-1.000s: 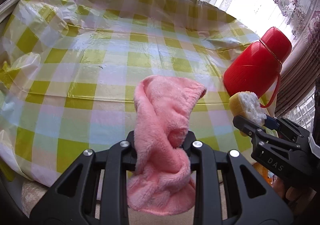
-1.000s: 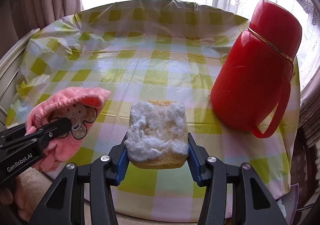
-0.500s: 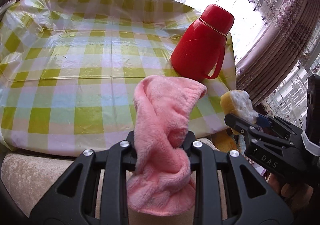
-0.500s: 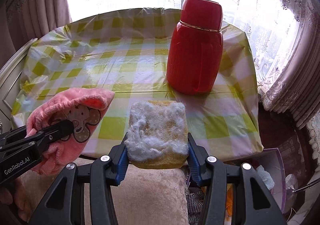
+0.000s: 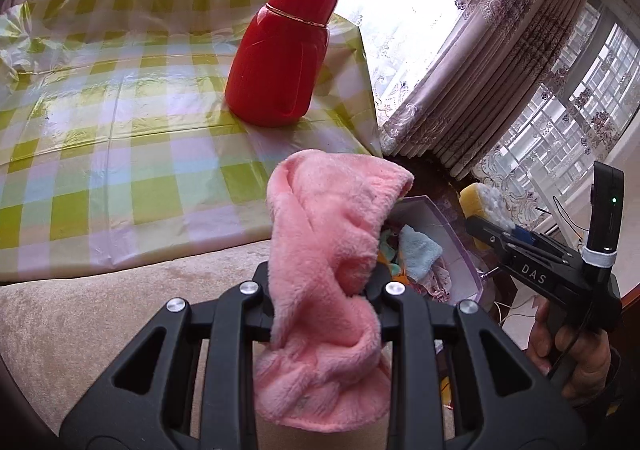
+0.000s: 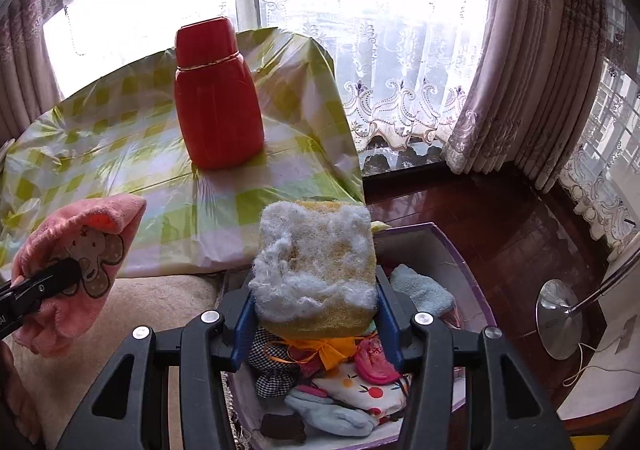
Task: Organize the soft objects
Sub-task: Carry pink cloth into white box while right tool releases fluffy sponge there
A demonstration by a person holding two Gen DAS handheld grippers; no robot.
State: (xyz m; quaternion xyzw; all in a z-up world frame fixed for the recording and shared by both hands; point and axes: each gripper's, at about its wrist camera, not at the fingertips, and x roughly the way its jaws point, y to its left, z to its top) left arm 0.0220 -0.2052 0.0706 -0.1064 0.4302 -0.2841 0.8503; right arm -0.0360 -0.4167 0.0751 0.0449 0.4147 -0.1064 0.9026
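- The table [image 6: 168,170], under its green-and-white checked plastic cover, now sits far and to the left in both views; a second ago it filled them.
- A beige cushioned seat [image 5: 100,314] lies in the near left, newly in sight below the table edge.
- A box [image 6: 460,250] with lilac walls has come into view on the dark wood floor, right of the seat, holding a pale blue cloth [image 6: 420,290], a checked cloth and other bright fabrics.
- The red flask [image 5: 280,62] stands upright at the table's near right corner, farther off than before.
- The pink towel [image 5: 328,262] stays pinched in the left gripper [image 5: 320,290], jaws clamped on its bunched middle, over the seat's right end, beside the box.
- The yellow sponge [image 6: 316,270], its top matted with white fluff, is squeezed between the right gripper [image 6: 316,302] and its blue pads, now directly above the box.
- A hand [image 5: 568,354] grips the right gripper's handle.
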